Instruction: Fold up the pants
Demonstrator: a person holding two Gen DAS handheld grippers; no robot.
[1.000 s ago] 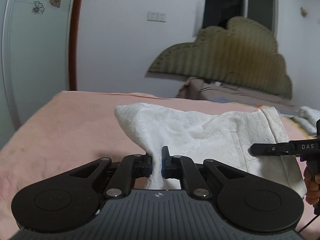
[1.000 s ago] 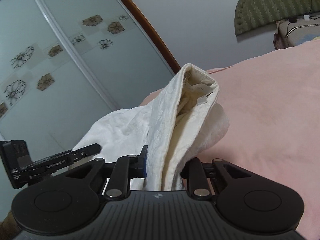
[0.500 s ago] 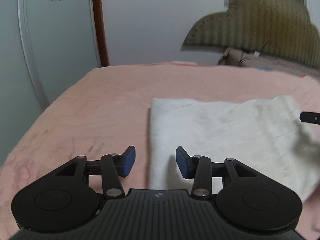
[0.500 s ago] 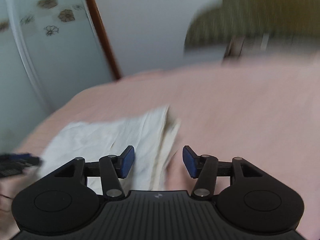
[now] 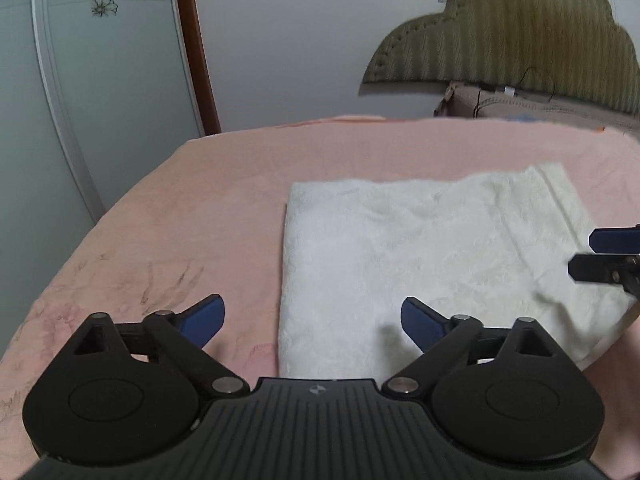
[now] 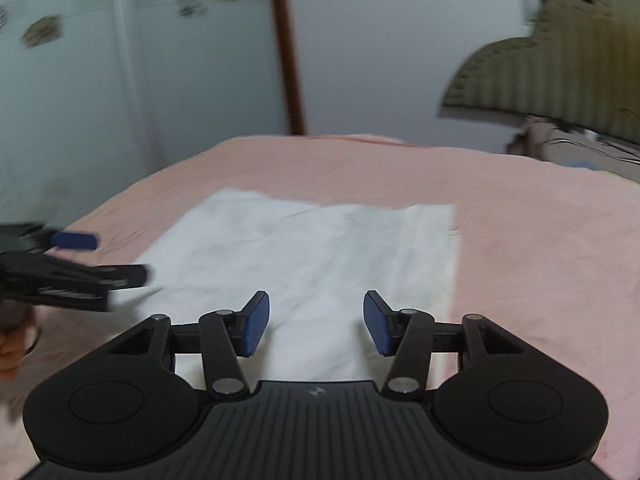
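Observation:
The white pants [image 5: 420,248] lie folded into a flat rectangle on the pink bed [image 5: 180,220]. My left gripper [image 5: 312,312] hovers over their near left corner, its jaws opening wide, and its pads touch no cloth. In the right wrist view the pants [image 6: 312,240] spread out ahead, with the waistband edge on the right. My right gripper [image 6: 315,304] stands open above their near edge and holds nothing. Each gripper shows at the edge of the other's view: the right gripper [image 5: 584,256] and the left gripper [image 6: 120,258].
A padded olive headboard [image 5: 520,40] stands against the far wall on the right. A sliding door with flower prints [image 5: 100,100] runs along the left, past the bed's edge. A person's hand [image 6: 12,344] shows at the lower left.
Both grippers held the pants up a second ago and have let go. The pants now lie flat on the bed. Both sets of jaws have opened and tilted down toward the cloth.

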